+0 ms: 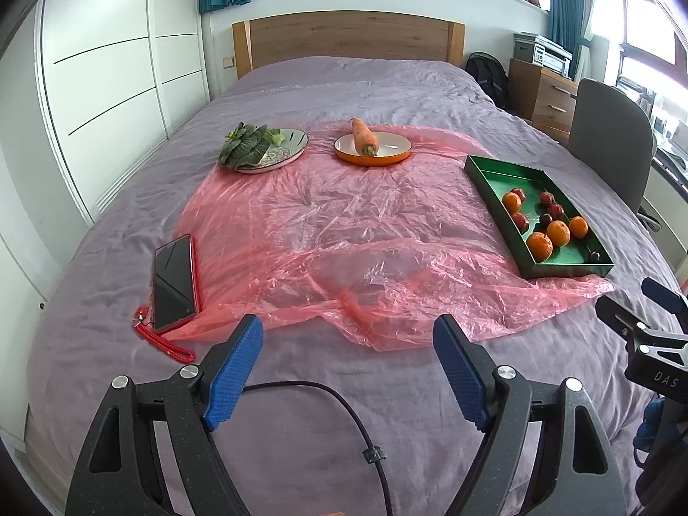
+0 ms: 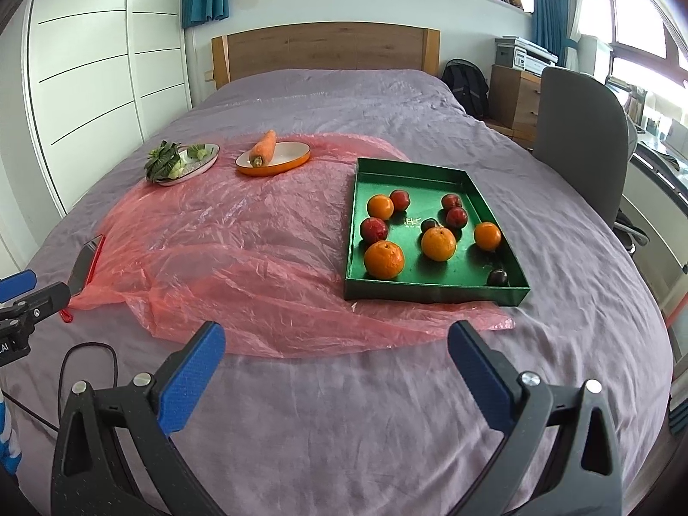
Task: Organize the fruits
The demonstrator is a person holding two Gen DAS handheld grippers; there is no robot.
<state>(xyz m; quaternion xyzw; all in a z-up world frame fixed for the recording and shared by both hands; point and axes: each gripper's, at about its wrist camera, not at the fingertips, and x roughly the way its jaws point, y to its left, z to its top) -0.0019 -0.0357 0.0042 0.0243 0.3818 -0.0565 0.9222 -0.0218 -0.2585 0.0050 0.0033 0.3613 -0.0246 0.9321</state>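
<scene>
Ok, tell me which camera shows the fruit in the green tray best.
The right wrist view: the green tray lies nearly straight ahead, each orange and dark red fruit separate. The left wrist view has the tray far right, foreshortened, fruit bunched.

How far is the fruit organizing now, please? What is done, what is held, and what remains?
Done: nothing visibly sorted. The four oranges and the dark red fruits lie mixed in the green tray. The orange plate holds only a carrot; the other plate holds leafy greens.
In hand: nothing; the left tool and right tool are open and empty.
Left: all the sorting, it seems.
</scene>
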